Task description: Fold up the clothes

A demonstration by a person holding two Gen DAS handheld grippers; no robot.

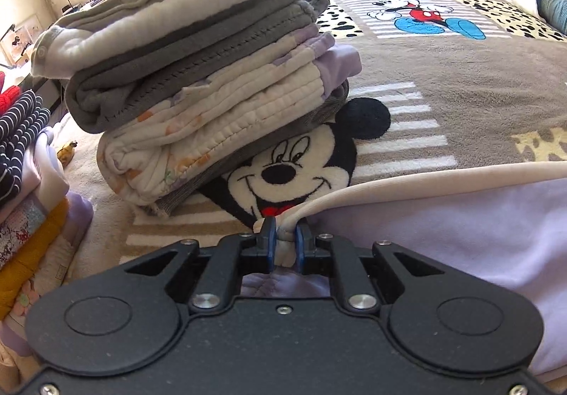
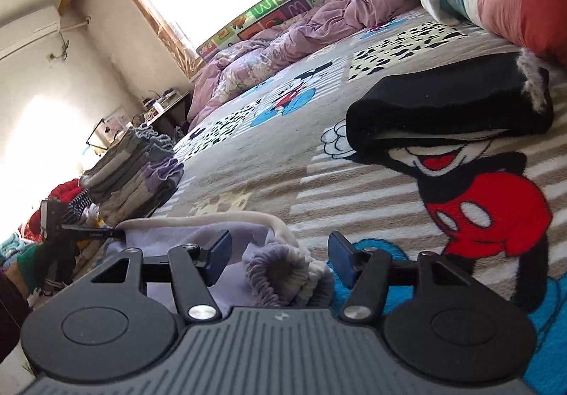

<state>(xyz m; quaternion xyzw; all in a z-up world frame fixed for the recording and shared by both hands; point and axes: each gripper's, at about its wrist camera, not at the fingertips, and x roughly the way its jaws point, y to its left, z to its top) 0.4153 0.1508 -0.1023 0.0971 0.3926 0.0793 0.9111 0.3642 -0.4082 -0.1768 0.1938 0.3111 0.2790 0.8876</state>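
Note:
A pale lilac garment (image 1: 443, 228) with a cream edge band lies on the Mickey Mouse blanket (image 1: 460, 83). My left gripper (image 1: 285, 242) is shut on the garment's cream edge at its corner. In the right wrist view my right gripper (image 2: 278, 253) is open, its blue pads either side of the garment's ruffled lilac cuff (image 2: 280, 274), not gripping it. The same garment (image 2: 184, 239) stretches left to the left gripper (image 2: 88, 235), seen small at the far end.
A tall stack of folded clothes (image 1: 198, 76) stands just beyond the left gripper, also seen at left in the right wrist view (image 2: 134, 175). More clothes pile at the left edge (image 1: 24, 182). A folded black garment (image 2: 453, 104) lies ahead right. A crumpled purple quilt (image 2: 301, 33) lies far back.

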